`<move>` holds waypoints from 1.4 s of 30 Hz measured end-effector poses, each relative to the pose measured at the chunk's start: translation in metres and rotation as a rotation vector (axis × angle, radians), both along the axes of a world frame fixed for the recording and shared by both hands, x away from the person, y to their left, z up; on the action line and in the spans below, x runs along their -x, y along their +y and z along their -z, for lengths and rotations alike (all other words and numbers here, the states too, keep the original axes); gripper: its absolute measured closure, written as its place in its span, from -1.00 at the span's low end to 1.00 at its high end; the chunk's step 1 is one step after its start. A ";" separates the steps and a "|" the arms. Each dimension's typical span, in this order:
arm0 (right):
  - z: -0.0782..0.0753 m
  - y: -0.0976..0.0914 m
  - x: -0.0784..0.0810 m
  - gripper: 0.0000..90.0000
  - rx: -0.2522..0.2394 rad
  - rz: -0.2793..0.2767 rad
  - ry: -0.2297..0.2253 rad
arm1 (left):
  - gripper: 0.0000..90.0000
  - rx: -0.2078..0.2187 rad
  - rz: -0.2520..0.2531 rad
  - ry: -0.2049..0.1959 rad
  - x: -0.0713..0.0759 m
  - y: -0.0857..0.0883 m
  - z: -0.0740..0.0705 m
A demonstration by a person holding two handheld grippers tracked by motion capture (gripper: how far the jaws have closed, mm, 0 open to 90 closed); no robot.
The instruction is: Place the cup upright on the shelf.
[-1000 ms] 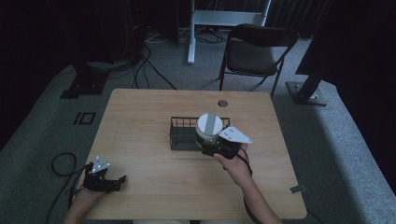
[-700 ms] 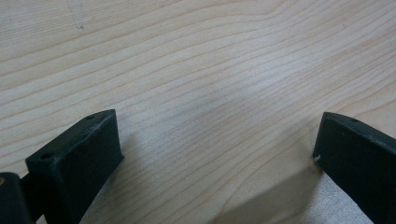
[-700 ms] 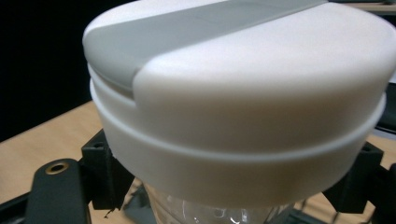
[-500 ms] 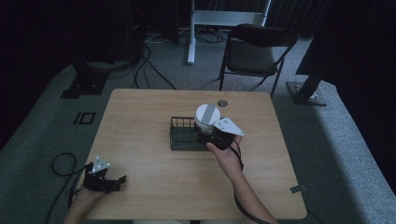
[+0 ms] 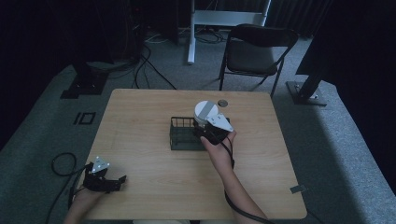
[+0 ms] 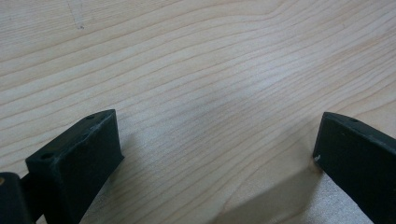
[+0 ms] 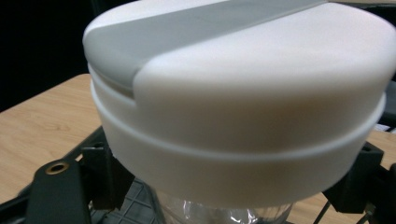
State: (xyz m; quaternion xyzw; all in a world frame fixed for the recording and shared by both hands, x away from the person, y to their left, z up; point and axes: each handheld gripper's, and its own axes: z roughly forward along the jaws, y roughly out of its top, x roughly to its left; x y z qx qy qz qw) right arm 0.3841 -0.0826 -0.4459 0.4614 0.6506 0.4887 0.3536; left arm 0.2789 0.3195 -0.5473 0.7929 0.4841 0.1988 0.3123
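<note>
White-lidded clear cup, w/ a grey strap across the lid, sits clamped in the right tool, held over the right end of the dark wire basket near mid worktop. In the right tool view the lid looms close, the transparent body just below it and the black jaws pressing either side under the lid's rim; basket mesh shows beneath.

Handling, as a guess: looks like light plastic, prob. empty, stiff enough but smooth-walled, so it could slip or twist if the squeeze slackens. Lid is wider than the body, making it top-heavy-ish. Best hold is where it is now, on the body right under the rim, so the lid's ledge stops it sliding down. Cannot tell if the lid is snapped on tight, so don't lift by it alone.

Left tool rests at the near-left corner of the worktop, jaws spread wide, nothing between them but bare wood.
</note>
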 end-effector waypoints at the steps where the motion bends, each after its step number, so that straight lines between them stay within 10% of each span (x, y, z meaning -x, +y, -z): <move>1: 0.001 0.001 -0.001 -0.60 -0.002 0.015 0.006 | -0.97 0.000 0.000 0.000 0.000 0.000 0.000; 23: 0.031 0.022 -0.010 -0.60 0.012 0.138 0.059 | -0.97 0.000 0.000 0.000 0.000 0.000 0.000; 42: 0.034 0.023 -0.014 -0.59 0.031 0.119 0.111 | -0.97 0.000 0.000 0.000 0.000 0.000 0.000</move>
